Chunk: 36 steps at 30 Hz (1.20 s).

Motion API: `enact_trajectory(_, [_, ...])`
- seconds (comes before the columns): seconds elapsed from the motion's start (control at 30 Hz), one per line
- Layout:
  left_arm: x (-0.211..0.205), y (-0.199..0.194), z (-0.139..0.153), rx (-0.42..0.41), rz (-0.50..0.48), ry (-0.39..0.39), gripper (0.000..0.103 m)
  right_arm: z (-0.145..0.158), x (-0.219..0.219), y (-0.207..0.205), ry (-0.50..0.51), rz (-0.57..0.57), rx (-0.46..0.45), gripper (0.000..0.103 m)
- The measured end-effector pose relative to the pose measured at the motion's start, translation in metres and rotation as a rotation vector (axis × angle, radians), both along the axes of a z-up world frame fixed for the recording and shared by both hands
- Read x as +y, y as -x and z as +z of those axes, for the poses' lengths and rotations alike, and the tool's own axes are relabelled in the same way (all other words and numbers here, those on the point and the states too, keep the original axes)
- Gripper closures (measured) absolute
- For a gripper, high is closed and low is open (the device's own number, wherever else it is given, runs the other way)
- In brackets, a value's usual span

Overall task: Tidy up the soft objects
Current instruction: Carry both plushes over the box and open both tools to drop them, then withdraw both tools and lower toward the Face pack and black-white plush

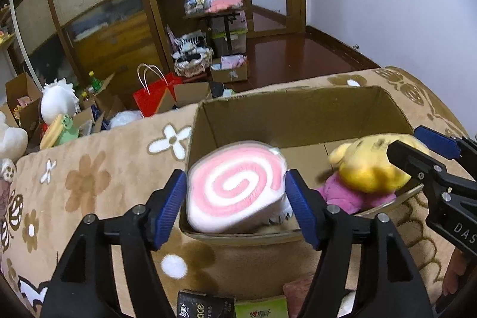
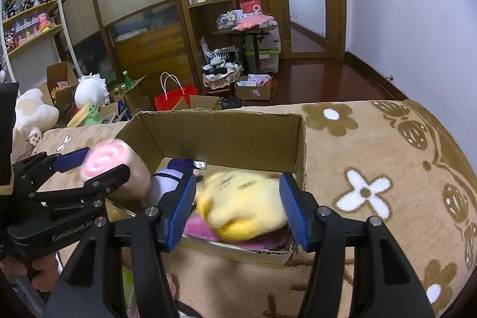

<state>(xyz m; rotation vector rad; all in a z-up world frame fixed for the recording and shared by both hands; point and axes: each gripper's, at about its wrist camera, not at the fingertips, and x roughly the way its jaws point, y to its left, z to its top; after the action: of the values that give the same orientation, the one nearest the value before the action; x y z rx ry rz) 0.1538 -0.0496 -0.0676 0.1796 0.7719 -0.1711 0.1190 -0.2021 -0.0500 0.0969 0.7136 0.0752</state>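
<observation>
While the left claw [image 1: 236, 189] hangs over the near edge of the brown cardboard box [image 1: 298, 115], its two blue pads stand apart with the pink and white swirl roll pillow [image 1: 232, 184] between them. The pads do not seem to squeeze the roll, so the claw looks open. The right claw [image 2: 238, 181] is the same: its pads stand apart on both sides of the yellow plush toy in pink clothes [image 2: 244, 204], with a little gap on one side, so it looks open too.

Both soft toys are blurry (maybe they are dropping, but that is only a guess). The yellow toy is already inside the box, at its right end. The roll sits over the left end, partly in. A white and purple soft toy [image 2: 167, 181] lies in the box behind them.

So the job looks well along, but not done. More plush toys lie on the floor past the brown flower blanket [image 1: 89, 184] that the box rests on.

The roll's swirl face points up and back at the left claw. Its long side slants down into the box. The yellow toy's head is up, its pink body lower.
</observation>
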Motion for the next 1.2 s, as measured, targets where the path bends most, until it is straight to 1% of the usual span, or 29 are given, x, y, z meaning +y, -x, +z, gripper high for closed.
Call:
enact_trajectory(0.03, [0.000, 0.001, 0.001, -0.011, -0.001, -0.004, 0.030, 0.000, 0.000, 0.000, 0.000, 0.002, 0.000, 0.042])
enact_trajectory(0.1, [0.000, 0.002, 0.004, -0.022, -0.003, -0.005, 0.021, -0.001, 0.000, 0.000, -0.001, 0.005, 0.002, 0.041])
enact_trajectory(0.13, [0.000, 0.003, 0.004, -0.025, -0.004, -0.007, 0.021, -0.001, 0.000, 0.001, 0.001, 0.005, 0.004, 0.040])
enact_trajectory(0.2, [0.000, 0.004, 0.004, -0.024, -0.007, -0.014, 0.021, -0.001, 0.001, 0.002, 0.004, 0.005, 0.006, 0.032])
enact_trajectory(0.23, [0.000, 0.004, 0.004, -0.020, -0.006, -0.019, 0.020, 0.000, 0.000, 0.003, 0.005, 0.001, 0.002, 0.027])
enact_trajectory(0.3, [0.000, 0.004, 0.004, -0.012, -0.002, -0.024, 0.020, 0.003, -0.001, 0.006, 0.001, -0.004, -0.011, 0.023])
enact_trajectory(0.37, [0.002, 0.005, 0.006, -0.008, 0.001, -0.022, 0.020, 0.006, -0.001, 0.008, 0.001, -0.011, -0.016, 0.015])
enact_trajectory(0.43, [0.004, 0.006, 0.009, -0.006, -0.001, -0.022, 0.020, 0.010, -0.002, 0.011, 0.000, -0.023, -0.019, 0.011])
enact_trajectory(0.53, [0.008, 0.011, 0.014, -0.007, 0.004, -0.029, 0.019, 0.014, -0.003, 0.015, -0.002, -0.033, -0.020, 0.007])
enact_trajectory(0.6, [0.010, 0.014, 0.016, -0.003, 0.008, -0.035, 0.011, 0.017, -0.003, 0.019, -0.002, -0.039, -0.019, 0.006])
enact_trajectory(0.67, [0.012, 0.019, 0.020, -0.011, 0.023, -0.052, 0.009, 0.020, -0.003, 0.022, -0.001, -0.040, -0.019, 0.002])
enact_trajectory(0.77, [0.014, 0.027, 0.023, 0.002, 0.023, -0.072, 0.009, 0.023, -0.003, 0.027, 0.006, -0.039, -0.023, 0.000])
enact_trajectory(0.97, [0.019, 0.045, 0.027, 0.038, 0.018, -0.099, 0.007, 0.030, 0.002, 0.046, 0.021, -0.026, -0.024, 0.000])
enact_trajectory(1.2, [0.022, 0.056, 0.021, 0.145, 0.020, -0.101, 0.007, 0.031, 0.009, 0.070, 0.035, -0.019, 0.007, 0.000])
